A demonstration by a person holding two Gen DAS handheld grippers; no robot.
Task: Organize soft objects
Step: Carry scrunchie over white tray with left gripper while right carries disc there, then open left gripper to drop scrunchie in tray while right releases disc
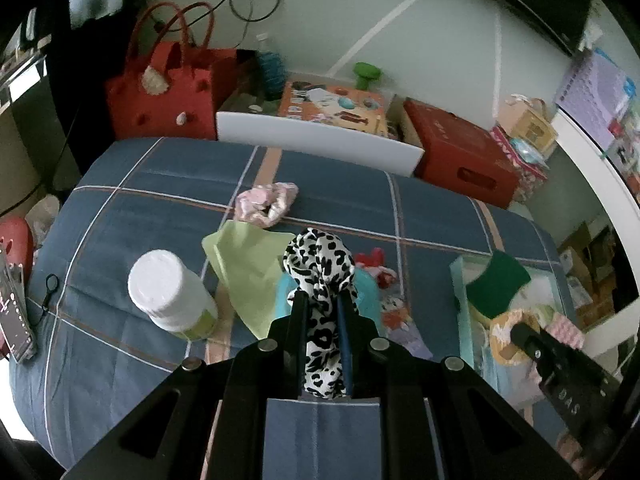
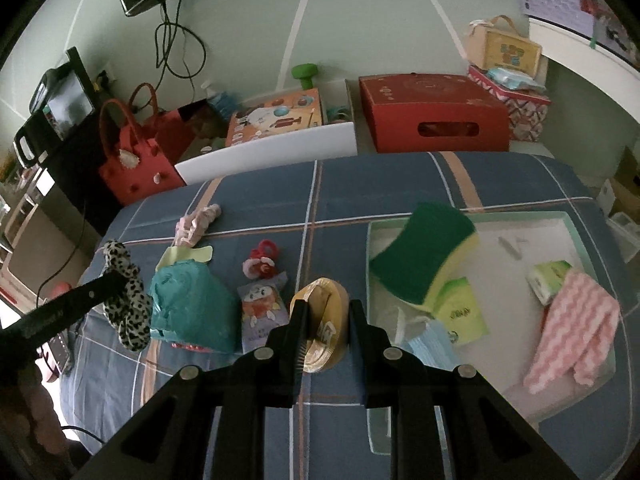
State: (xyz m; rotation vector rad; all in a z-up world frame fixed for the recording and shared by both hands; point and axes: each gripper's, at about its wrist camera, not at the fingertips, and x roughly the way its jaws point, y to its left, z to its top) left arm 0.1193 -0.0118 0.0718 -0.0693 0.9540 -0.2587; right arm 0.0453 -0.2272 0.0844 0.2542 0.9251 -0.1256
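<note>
The left gripper is clamped on a leopard scrunchie, held above the bed near its middle. The right gripper pinches a yellow pad, perhaps a sponge, just left of the tray. In the tray lie a green sponge and pink cloth. A pink scrunchie lies toward the bed's far edge.

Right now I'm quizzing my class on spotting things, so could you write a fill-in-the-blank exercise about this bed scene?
1. The left hand-held gripper is shut on a ____-print scrunchie.
2. The right hand-held gripper grips a round ____-coloured pad.
3. The green sponge lies in the pale ____.
4. The pink scrunchie rests on the blue checked ____.

Missing words: leopard; yellow; tray; bedcover
</note>
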